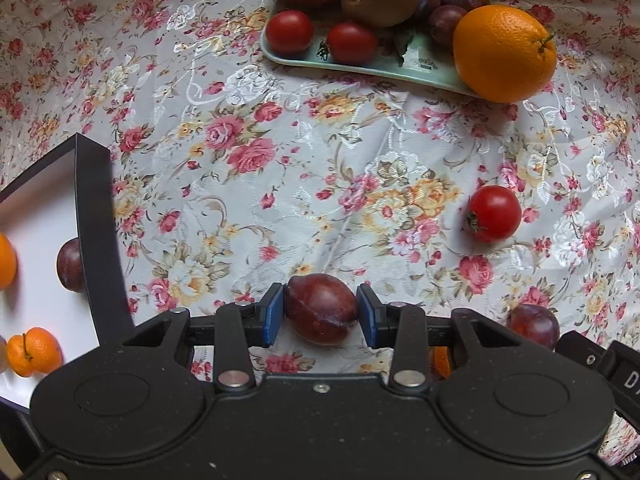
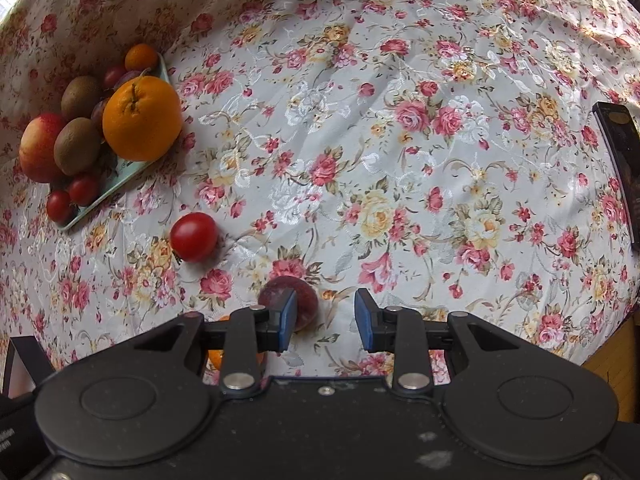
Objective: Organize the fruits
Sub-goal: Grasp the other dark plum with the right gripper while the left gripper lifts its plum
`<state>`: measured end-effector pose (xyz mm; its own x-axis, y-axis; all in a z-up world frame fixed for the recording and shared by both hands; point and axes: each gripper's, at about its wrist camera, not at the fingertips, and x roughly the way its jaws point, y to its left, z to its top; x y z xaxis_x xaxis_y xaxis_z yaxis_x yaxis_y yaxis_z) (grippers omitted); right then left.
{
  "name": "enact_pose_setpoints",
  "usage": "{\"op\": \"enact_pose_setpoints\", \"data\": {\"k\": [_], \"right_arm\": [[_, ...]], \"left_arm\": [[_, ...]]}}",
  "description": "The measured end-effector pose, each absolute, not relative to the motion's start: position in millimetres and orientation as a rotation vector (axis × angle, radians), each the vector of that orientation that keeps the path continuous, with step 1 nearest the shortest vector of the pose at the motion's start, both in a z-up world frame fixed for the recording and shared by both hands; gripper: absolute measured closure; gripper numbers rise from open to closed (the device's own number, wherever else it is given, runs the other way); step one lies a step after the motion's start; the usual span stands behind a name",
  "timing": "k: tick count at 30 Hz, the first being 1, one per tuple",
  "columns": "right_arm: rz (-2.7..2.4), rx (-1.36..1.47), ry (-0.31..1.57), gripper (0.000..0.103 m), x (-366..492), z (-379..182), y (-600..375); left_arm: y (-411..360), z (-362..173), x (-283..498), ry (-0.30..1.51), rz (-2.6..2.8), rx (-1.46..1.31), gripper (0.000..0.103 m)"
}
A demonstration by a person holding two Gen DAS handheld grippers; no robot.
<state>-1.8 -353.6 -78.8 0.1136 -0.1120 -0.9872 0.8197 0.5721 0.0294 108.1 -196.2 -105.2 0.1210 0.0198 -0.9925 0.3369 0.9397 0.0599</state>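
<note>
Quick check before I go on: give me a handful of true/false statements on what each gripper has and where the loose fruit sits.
1. The left gripper is shut on a plum. True.
2. The right gripper holds a tomato. False: its jaws are open and empty; a second plum lies on the cloth by its left finger.
3. A tomato lies loose on the tablecloth. True.
4. The big orange sits in the middle of the green tray. False: it sits at the tray's corner, overhanging the edge.
5. The black-rimmed box already holds a plum and small oranges. True.
</note>
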Motion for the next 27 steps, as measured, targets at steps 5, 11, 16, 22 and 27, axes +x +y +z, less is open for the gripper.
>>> {"op": "enact_pose_setpoints", "data": {"k": [5,11,16,22,27], "right_arm": [[-0.826,0.634,1.194,0.068,4.3,-79.5,-340.5],[-0.806,0.647,1.237,0.062,10.2,-89.5,-334.3],[-0.802,0.676,1.284,0.051,11.6,-96.4,-333.3],[-0.815,0.652,1.331,0.055,14.4,-109.6,-330.1],[-0.817,0.651,1.335,0.064,12.9,-109.6,-328.8]], "left_arm": [[-187.0,-105.4,113.5,1.448,-0.247,0.293,0.056],[-181.5,-106.9,116.7,1.456,-0.260,0.279,0.057],[-183.1,-102.8,117.5,1.457,-0.265,0.278,0.058],[-195.2,-99.9,116.9,1.440,-0.285,0.304,0.058],[-195.0,-100.5,121.6,1.445,-0.286,0.289,0.058]]}}
